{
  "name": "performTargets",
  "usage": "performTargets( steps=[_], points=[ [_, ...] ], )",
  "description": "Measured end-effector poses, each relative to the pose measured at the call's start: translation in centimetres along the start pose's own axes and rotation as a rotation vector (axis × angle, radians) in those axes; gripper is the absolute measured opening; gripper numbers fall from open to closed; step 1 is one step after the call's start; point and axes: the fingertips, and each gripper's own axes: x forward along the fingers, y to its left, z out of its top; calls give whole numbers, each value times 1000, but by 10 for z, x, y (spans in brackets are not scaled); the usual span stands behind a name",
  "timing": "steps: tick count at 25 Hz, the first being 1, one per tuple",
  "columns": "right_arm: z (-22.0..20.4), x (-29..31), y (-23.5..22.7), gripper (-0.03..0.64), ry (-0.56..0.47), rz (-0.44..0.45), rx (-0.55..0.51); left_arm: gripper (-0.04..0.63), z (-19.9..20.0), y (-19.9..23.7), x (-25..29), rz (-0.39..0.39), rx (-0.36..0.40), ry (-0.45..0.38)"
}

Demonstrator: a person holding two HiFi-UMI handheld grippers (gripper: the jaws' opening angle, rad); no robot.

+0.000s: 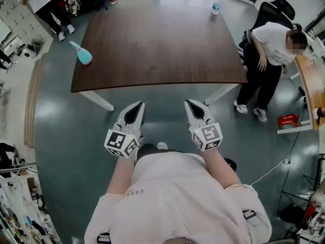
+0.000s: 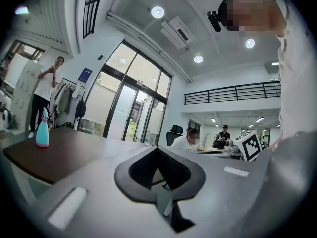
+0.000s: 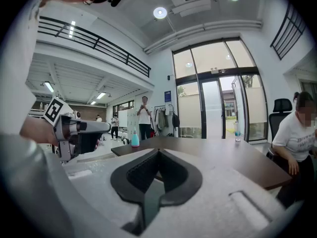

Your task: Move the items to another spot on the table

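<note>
A dark brown table (image 1: 157,39) stands in front of me. On its left edge a teal spray bottle (image 1: 81,53) stands upright, and a clear water bottle (image 1: 216,6) stands at its far right corner. My left gripper (image 1: 134,107) and right gripper (image 1: 194,104) hang side by side short of the table's near edge, both shut with nothing in them. In the left gripper view the shut gripper (image 2: 157,150) points over the table, with the spray bottle (image 2: 42,130) far left. In the right gripper view the shut gripper (image 3: 158,155) faces the spray bottle (image 3: 134,139) and the water bottle (image 3: 237,131).
A person in a white shirt (image 1: 274,50) leans beside the table's right edge, near a black office chair (image 1: 271,11). Another person (image 1: 45,4) stands at the far left. A red box (image 1: 288,121) lies on a low shelf to the right.
</note>
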Motion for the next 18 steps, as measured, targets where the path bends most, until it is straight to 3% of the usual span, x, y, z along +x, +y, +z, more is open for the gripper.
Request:
performTargets(
  steps=[8,18],
  points=[
    [-3,3,3,-12,9,9,-1,8,-4,-3,-2,-12,-1,4],
    [-4,12,-7,-12,-5,-23,41,8,-5,14,-4,30,-15,1]
  ],
)
